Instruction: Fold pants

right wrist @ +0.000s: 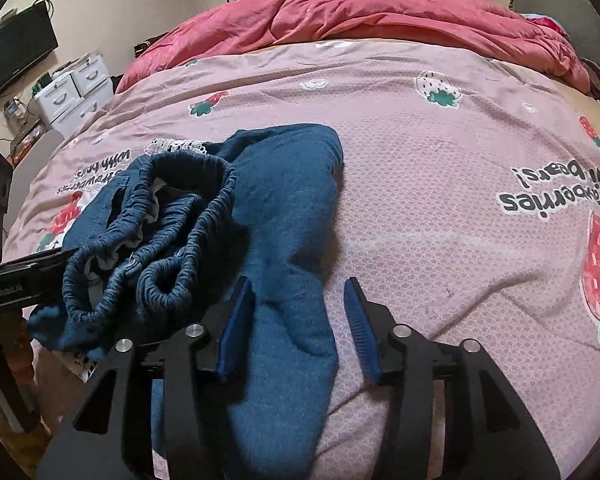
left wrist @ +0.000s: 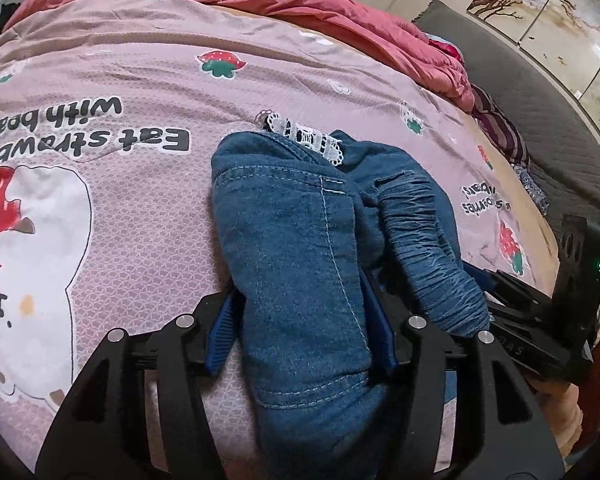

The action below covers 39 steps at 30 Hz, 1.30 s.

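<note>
- Our left gripper (left wrist: 304, 332) has its blue ribbed pads pressed against both sides of a thick fold of the small blue denim pants (left wrist: 300, 248), so it is clamped on the cloth.
- Our right gripper (right wrist: 298, 328) has its jaws spread apart; a denim leg runs between them nearer the left pad, and the right pad hangs over bare bedding, touching nothing.
- The pants (right wrist: 268, 200) lie bunched on the bed, the gathered elastic waistband (right wrist: 172, 216) crumpled in loops to the left of the right gripper, a stitched seam running up the held fold.
- A strip of white lace trim (left wrist: 304, 136) peeks out at the far edge of the denim.
- Beneath is a pink quilted bed cover printed with strawberries, bears and black lettering (right wrist: 420, 160).
- Beyond it lies a rumpled red duvet (right wrist: 360, 16).
- White drawer units (right wrist: 74, 88) stand by the wall at far left in the right wrist view.
</note>
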Motion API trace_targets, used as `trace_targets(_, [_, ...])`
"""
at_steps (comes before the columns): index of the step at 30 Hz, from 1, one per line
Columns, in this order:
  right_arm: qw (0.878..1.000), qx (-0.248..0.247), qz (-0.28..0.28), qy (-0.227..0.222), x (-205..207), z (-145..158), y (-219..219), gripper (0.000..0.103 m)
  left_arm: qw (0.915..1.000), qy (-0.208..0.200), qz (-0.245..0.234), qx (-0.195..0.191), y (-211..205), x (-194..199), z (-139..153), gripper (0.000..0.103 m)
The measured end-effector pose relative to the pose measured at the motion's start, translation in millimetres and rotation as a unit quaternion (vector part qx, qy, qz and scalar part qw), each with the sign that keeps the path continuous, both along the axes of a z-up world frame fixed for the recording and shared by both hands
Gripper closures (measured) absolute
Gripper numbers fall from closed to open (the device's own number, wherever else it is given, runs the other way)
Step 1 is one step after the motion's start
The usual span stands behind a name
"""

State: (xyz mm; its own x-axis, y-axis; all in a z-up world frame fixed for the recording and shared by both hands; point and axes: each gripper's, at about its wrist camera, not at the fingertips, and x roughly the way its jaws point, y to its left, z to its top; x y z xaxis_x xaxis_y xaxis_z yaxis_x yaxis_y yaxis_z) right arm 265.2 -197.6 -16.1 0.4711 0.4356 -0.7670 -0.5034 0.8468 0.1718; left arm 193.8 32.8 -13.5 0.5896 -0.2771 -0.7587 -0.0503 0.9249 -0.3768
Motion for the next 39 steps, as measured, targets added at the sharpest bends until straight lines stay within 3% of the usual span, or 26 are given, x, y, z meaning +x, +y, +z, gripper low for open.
trace_targets(4, [1.0, 0.005, -0.002, -0.006, -6, 3, -6, 0.049, 1.0, -0.005, 0.001, 0.005, -1, -5, 6, 0.046])
trace_targets(8, [1.0, 0.01, -0.01, -0.014, -12, 9, -13, 0.041, 0.9998, -0.014, -0.001, 0.014, -4, -12, 13, 0.045])
trace_targets(15, [0.999, 0.019, -0.021, -0.039, -24, 23, -25, 0.04, 0.9992, -0.027, 0.002, 0.029, -9, -24, 27, 0.044])
trace_targets(16, [0.999, 0.02, -0.023, -0.043, -26, 25, -28, 0.037, 0.9991, -0.029, 0.002, 0.03, -9, -25, 28, 0.042])
trace_targets(17, [0.998, 0.023, -0.023, -0.045, -28, 27, -29, 0.025, 0.999, -0.031, 0.004, 0.031, -10, -27, 30, 0.041])
trace_targets(18, [0.998, 0.027, -0.027, -0.051, -31, 31, -31, 0.022, 0.999, -0.033, 0.004, 0.031, -10, -30, 33, 0.036])
trace_targets(27, [0.995, 0.047, -0.042, -0.076, -48, 49, -46, 0.021, 0.9983, -0.047, -0.001, 0.036, -19, -47, 48, 0.026])
trace_targets(29, [0.995, 0.049, -0.043, -0.08, -52, 53, -48, 0.011, 0.9982, -0.05, 0.0, 0.034, -20, -52, 53, 0.023])
trace_targets(39, [0.992, 0.056, -0.04, -0.108, -78, 73, -53, 0.008, 0.9962, -0.078, 0.002, 0.039, -28, -87, 71, 0.01])
